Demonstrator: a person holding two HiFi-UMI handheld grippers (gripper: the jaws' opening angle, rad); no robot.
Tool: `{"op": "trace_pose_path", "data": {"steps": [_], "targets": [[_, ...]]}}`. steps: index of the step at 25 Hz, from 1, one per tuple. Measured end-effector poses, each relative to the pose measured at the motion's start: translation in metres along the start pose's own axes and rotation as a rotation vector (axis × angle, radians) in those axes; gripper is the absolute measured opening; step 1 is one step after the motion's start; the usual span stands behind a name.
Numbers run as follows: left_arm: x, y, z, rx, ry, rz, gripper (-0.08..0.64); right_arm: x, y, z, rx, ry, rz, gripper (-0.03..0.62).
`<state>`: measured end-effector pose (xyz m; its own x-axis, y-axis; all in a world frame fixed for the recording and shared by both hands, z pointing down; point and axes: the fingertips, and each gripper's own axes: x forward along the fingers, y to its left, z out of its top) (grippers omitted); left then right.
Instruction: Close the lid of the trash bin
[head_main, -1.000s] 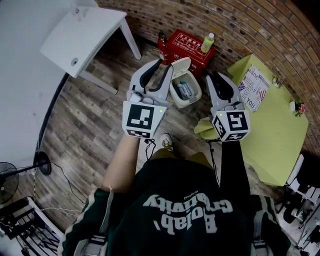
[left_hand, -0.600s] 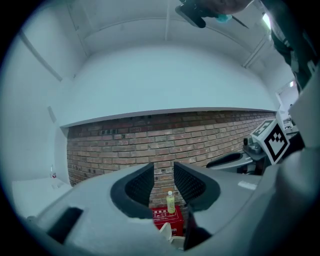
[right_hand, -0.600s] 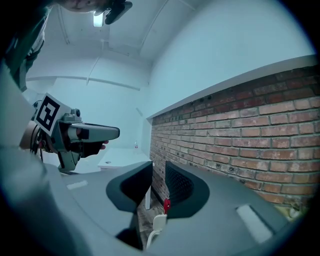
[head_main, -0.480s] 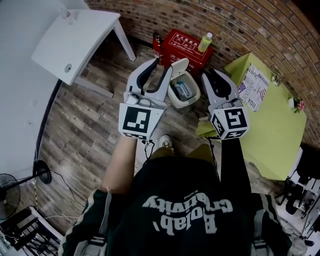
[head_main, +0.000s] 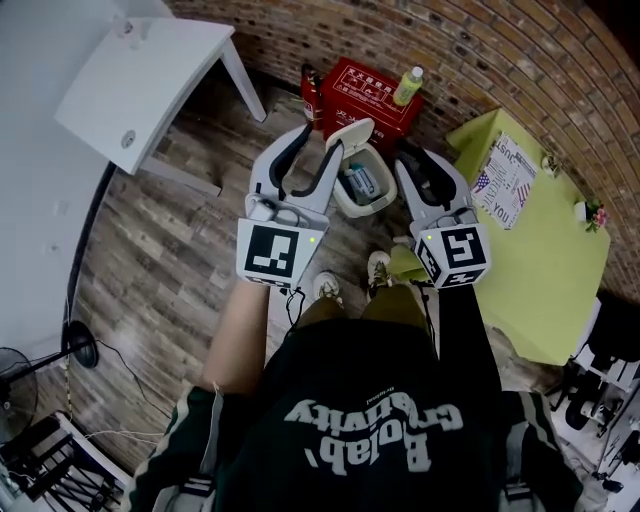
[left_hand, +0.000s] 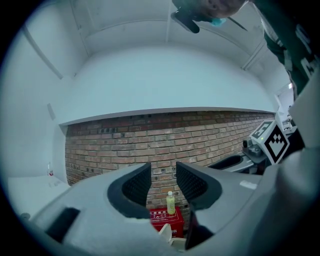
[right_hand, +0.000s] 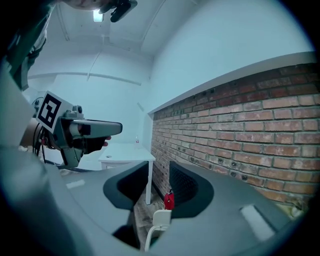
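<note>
The trash bin (head_main: 368, 192) stands on the floor (head_main: 190, 230) at the person's 12 o'clock, its lid (head_main: 348, 133) raised at the bin's 11 o'clock edge. The left tool (head_main: 322, 140) is at its 9 o'clock and the right tool (head_main: 412, 162) at its 3 o'clock. Both tools' jaws have just been opening and stand wide, gripping nothing.

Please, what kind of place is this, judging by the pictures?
Probably an indoor room set up like a small studio or office. It has a brick wall, a wood-plank floor, a white table and a green table. A small trash bin stands open on the floor.
</note>
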<state>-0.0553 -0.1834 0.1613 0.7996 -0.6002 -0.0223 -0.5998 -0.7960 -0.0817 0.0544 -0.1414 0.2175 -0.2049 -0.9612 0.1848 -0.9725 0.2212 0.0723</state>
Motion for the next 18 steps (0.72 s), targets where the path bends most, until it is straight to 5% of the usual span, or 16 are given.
{"op": "trace_pose_path", "data": {"steps": [18], "targets": [[0.097, 0.024, -0.049, -0.004, 0.108, 0.234, 0.143, 0.109, -0.086, -0.053, 0.089, 0.042, 0.261, 0.135]]}}
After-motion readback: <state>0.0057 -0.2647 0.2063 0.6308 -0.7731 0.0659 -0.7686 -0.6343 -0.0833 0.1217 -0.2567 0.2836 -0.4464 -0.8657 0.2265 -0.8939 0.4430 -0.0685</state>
